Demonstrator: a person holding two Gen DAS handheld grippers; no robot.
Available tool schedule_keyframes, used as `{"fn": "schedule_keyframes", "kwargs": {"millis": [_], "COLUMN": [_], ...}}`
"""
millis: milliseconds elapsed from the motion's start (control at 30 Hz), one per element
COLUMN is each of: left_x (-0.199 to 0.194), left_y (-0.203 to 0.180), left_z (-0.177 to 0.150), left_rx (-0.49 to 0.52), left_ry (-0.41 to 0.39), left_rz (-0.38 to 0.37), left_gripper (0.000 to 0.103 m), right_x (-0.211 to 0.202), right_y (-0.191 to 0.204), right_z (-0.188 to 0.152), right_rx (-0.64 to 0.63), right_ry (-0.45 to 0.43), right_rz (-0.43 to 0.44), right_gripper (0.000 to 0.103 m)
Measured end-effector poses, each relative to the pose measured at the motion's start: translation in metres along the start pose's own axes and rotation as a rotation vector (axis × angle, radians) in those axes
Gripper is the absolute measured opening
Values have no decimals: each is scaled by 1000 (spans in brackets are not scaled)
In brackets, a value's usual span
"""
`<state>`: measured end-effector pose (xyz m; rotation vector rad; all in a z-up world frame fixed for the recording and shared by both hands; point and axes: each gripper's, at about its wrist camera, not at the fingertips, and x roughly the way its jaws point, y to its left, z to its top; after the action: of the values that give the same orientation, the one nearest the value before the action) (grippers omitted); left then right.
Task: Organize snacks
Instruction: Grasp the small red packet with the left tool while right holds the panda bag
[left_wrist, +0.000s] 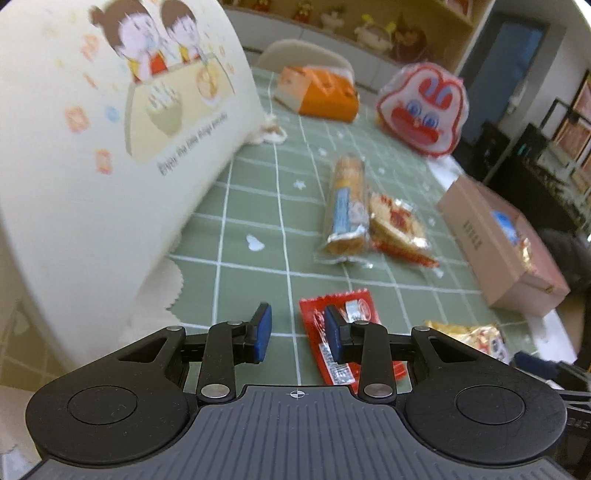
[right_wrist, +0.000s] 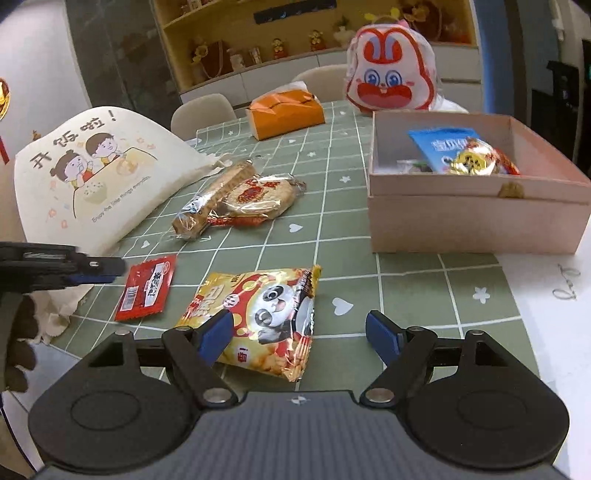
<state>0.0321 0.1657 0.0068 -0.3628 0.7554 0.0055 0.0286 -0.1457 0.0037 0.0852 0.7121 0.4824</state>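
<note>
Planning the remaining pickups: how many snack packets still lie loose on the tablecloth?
4: red sachet front left, panda bag front centre, biscuit roll touching the rice cracker pack mid-table.

On the cream tote bag (right_wrist: 92, 173) I read "开饭啦!" above the cartoon children, and a small line beginning "Enjoy the little things"; other packets' print stays illegible.

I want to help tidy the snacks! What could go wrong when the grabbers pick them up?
The red packet lies flat, so the left gripper might slip off it or pinch the tablecloth instead. The panda snack bag is puffy, so the right gripper could crush what is inside. The pink box is nearly at the table's edge; a bump might shove it off.
</note>
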Motion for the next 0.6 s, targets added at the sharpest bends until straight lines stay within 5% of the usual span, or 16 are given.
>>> {"fn": "schedule_keyframes", "kwargs": {"millis": [133, 400, 600], "left_x": [3, 4, -11], "left_y": [-14, -71, -85], "left_z": [-5, -27, -28], "left_rx": [49, 392, 425], "left_ry": [23, 30, -23], "left_rz": [-45, -45, -4], "left_gripper": [36, 43, 42], "right_x": [0, -3, -6], "right_y": [-7, -7, -20], "right_z": [-1, -4, -4], "right_rx": [30, 37, 116], "right_ry": [5, -7, -23], "right_rz": [11, 6, 22], "right_gripper": [81, 82, 83]}}
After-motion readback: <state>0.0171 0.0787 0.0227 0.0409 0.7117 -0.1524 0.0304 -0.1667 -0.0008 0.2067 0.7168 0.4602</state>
